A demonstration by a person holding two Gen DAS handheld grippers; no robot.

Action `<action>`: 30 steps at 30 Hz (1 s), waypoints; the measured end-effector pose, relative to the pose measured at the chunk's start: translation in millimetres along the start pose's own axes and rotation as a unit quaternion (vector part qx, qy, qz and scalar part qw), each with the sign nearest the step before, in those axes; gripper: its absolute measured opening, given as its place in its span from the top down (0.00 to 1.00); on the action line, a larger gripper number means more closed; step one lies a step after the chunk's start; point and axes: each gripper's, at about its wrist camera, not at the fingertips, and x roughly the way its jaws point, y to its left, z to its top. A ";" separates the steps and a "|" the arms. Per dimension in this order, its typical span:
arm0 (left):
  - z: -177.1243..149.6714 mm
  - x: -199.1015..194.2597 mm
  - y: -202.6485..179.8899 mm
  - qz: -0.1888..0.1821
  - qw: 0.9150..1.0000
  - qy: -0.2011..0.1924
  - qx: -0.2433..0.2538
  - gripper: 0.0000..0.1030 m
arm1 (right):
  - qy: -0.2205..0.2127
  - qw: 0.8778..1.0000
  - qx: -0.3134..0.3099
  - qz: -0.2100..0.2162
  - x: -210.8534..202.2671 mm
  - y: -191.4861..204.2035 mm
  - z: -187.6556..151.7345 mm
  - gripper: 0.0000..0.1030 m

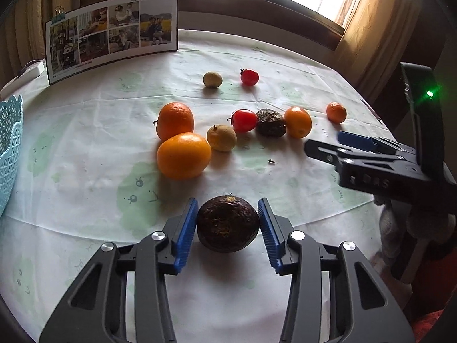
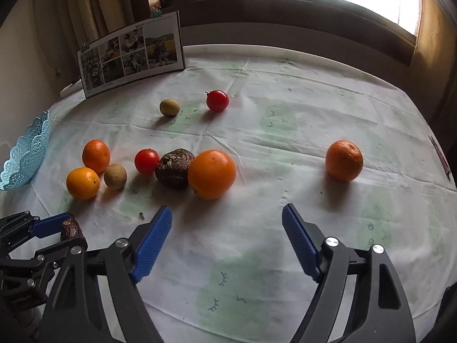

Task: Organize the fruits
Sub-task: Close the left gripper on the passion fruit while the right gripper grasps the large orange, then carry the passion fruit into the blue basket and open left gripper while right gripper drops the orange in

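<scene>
My left gripper (image 1: pixel 228 203) has its blue pads pressed on both sides of a dark wrinkled passion fruit (image 1: pixel 228 224), low over the white tablecloth (image 1: pixel 85 214). In the right wrist view that gripper (image 2: pixel 74 230) shows at the lower left with the same fruit (image 2: pixel 70 228) between its fingers. My right gripper (image 2: pixel 227 208) stands open over bare cloth, holding nothing. Ahead lie several oranges, the nearest (image 2: pixel 211 173) touching a second passion fruit (image 2: pixel 174 168). There are also two red tomatoes (image 2: pixel 146 161) (image 2: pixel 217 100) and two small tan fruits (image 2: pixel 115 175) (image 2: pixel 169 107). One orange (image 2: pixel 344 160) sits apart on the right.
A light blue lattice basket (image 1: pixel 10 148) (image 2: pixel 25 154) stands at the table's left edge. A clipped photo card (image 1: pixel 111 34) leans at the back, under a window. The right gripper (image 1: pixel 322 147) reaches in from the right side. A small dark speck (image 1: pixel 270 161) lies on the cloth.
</scene>
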 end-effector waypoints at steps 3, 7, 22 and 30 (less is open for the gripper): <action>-1.3 -5.0 -1.1 0.006 1.000 -0.007 0.003 0.57 | -0.002 1.000 -0.009 0.008 5.7 4.3 8.5 0.36; -1.9 -9.6 0.2 0.010 1.000 -0.011 0.001 0.57 | 0.008 1.000 -0.007 0.016 18.3 3.5 14.7 0.53; 10.2 -37.2 20.5 0.052 0.997 -0.053 -0.024 0.57 | -0.007 0.999 0.014 0.036 6.1 1.0 7.2 0.63; 20.0 -61.1 49.8 0.118 0.987 -0.096 -0.044 0.57 | -0.027 0.999 0.007 0.047 -14.0 15.7 6.1 0.66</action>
